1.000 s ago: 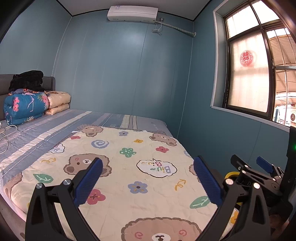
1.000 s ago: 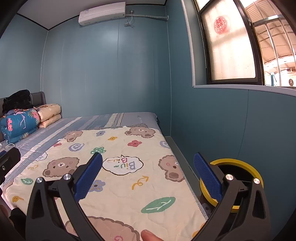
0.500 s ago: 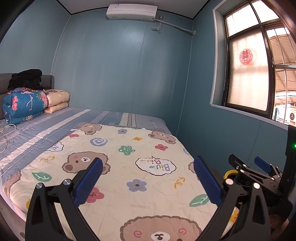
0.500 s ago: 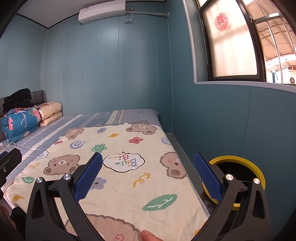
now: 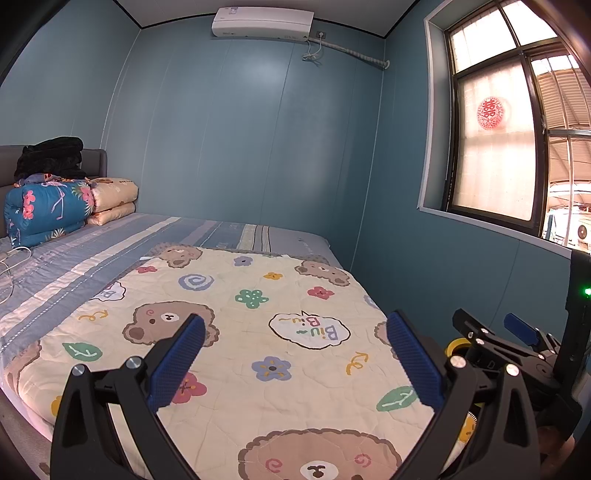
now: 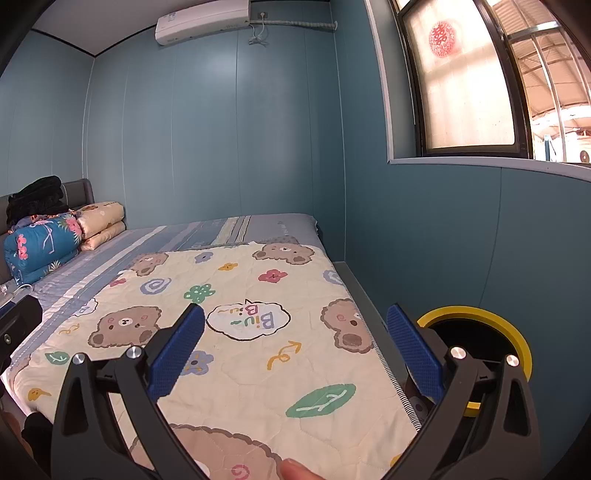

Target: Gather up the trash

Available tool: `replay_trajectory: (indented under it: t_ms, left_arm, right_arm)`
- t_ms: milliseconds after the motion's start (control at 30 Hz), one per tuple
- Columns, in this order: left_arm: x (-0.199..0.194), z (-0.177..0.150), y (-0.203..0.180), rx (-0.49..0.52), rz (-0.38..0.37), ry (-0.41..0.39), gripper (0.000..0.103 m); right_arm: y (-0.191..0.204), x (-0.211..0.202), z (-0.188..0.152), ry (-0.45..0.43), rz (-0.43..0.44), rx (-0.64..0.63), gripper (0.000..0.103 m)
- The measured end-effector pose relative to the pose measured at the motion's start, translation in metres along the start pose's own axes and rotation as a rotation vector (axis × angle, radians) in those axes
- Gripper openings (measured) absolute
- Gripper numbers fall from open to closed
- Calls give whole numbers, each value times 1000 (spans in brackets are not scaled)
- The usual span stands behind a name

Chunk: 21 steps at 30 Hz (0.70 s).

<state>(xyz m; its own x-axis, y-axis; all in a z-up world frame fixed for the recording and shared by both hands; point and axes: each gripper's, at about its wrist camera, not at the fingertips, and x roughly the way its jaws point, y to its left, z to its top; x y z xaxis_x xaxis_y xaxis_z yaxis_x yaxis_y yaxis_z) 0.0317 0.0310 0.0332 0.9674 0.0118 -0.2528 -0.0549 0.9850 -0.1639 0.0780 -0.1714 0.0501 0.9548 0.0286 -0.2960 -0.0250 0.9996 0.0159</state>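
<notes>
Two wrist views over the bed, both facing the far blue wall

Each looks forward between its own spread fingers, low and close above the bear quilt (image 5: 280, 332). The right view sits nearer the window wall, above the yellow-rimmed bin (image 6: 476, 314); both share quilt, folded bedding (image 5: 48, 210) and air conditioner (image 6: 203, 20).

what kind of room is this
Most likely a bedroom: a bed with a bear-print quilt fills most of it, folded bedding is stacked at the headboard, and an air conditioner hangs on the blue wall.
</notes>
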Motion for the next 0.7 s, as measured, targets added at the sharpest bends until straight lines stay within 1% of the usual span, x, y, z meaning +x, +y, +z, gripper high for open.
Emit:
replay_trajectory:
  t_ms: [700]
  left_arm:
    - [-1,0,-3,-2,-1,1,95]
  right_arm:
    - [2,1,-3,17,6,5,95]
